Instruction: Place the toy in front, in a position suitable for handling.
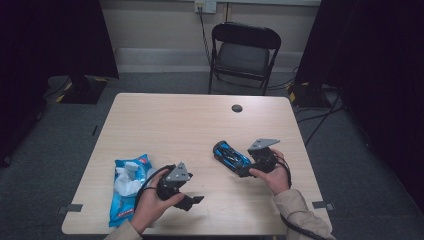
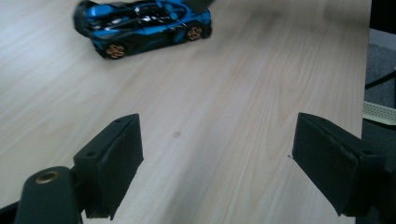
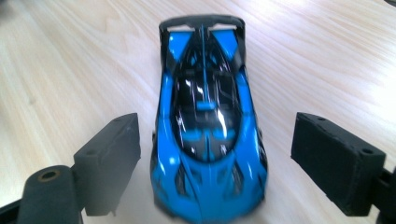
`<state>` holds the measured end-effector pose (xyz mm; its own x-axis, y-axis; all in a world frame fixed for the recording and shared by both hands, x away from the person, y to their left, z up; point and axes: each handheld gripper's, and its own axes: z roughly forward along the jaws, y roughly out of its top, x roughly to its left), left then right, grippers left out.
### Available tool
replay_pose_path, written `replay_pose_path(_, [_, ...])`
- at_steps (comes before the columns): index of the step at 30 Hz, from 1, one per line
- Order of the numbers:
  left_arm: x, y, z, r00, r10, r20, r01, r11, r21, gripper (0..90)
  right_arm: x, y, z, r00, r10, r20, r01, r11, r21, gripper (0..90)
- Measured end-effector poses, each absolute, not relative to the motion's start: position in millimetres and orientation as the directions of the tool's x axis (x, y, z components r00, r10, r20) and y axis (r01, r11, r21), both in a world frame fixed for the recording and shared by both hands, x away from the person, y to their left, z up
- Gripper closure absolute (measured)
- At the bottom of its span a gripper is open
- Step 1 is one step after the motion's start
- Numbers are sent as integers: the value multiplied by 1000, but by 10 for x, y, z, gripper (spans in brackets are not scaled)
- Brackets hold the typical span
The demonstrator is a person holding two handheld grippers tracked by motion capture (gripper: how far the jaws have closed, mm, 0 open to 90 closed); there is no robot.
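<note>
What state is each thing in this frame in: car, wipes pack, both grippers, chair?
Toy car: on its wheels on the table, between the right gripper's jaws, not gripped.
Right gripper: open, jaws clear of the car's sides.
Left gripper: open, nothing between its jaws.
Wipes pack: lying flat, top open, white wipe sticking out.
Folding chair: unfolded, upright, unoccupied.

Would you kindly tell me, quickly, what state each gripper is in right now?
Left gripper: open, nothing between its jaws, bare table beneath.
Right gripper: open, jaws either side of the blue toy car without pressing it.
</note>
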<state>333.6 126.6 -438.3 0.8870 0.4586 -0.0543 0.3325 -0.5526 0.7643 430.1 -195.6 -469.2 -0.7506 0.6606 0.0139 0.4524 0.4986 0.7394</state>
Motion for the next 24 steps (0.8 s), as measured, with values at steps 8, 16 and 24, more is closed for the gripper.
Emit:
replay_pose_path(8, [3254, 1451, -4218, 877, 478, -34, 334, -559, 759, 157, 4110, -2134, -4721, -755, 655, 3, 454, 520, 723, 147])
replay_pose_path(16, [3183, 1682, -4045, 862, 506, -21, 343, -554, 759, 158, 3938, -2202, -4869, -759, 651, 9, 466, 533, 706, 147])
replay_pose_path(24, [3048, 2109, -3971, 830, 557, -24, 373, -522, 767, 157, 3842, -2265, -5012, -765, 644, 12, 468, 544, 696, 147])
